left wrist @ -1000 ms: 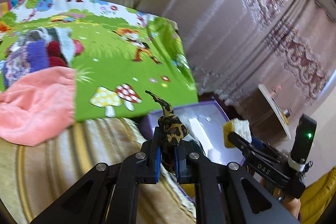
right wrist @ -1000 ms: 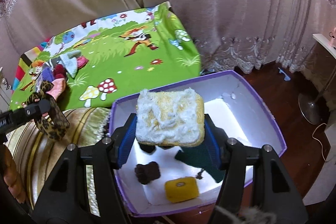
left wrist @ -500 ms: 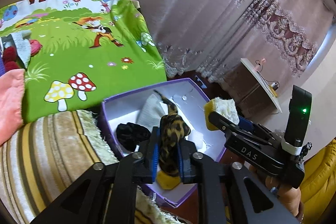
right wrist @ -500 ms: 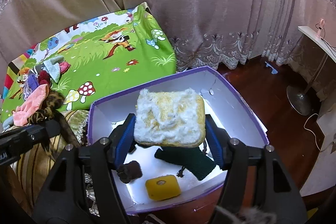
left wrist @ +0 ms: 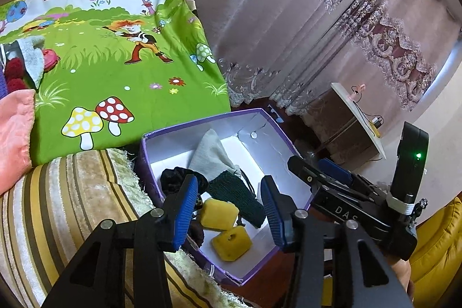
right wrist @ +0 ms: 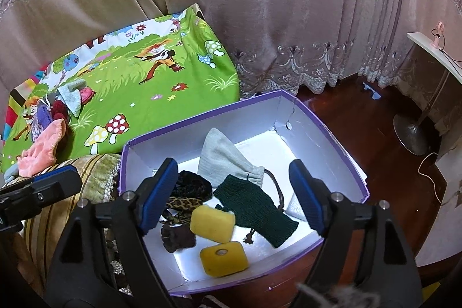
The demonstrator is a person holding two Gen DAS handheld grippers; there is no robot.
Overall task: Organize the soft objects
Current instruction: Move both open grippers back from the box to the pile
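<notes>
Left wrist view: left gripper [left wrist: 228, 211] over near corner of purple box [left wrist: 277, 123], jaws opening, nothing between pads. Right gripper [left wrist: 311, 172] entering from right side, above far half of box.

Right wrist view: right gripper [right wrist: 231, 197] above same purple box [right wrist: 332, 134], jaws opening, wide apart, empty; left gripper's blue-padded finger [right wrist: 55, 181] at left edge, beside box wall.

Inside box, on white floor: grey drawstring pouch [right wrist: 225, 155] leaning toward back wall; dark green knitted piece [right wrist: 254, 205] in front of pouch, touching it; leopard-print scrunchie [right wrist: 184, 204] at left, next to black scrunchie [right wrist: 193, 184]; brown fuzzy piece [right wrist: 177, 238] nearer front; two yellow sponges, one [right wrist: 212, 221] against green knit, other [right wrist: 223, 259] with round hole, near front wall. White fluffy corner [right wrist: 296, 205] by right pad, mostly hidden.

Outside box: striped cushion [right wrist: 95, 169] touching left wall; green cartoon sheet [right wrist: 138, 94] behind, carrying pink towel [right wrist: 43, 146] and small pile of other soft things [right wrist: 63, 103] at far left. Curtains [right wrist: 260, 5] behind; dark wooden floor [right wrist: 361, 120] to right.
</notes>
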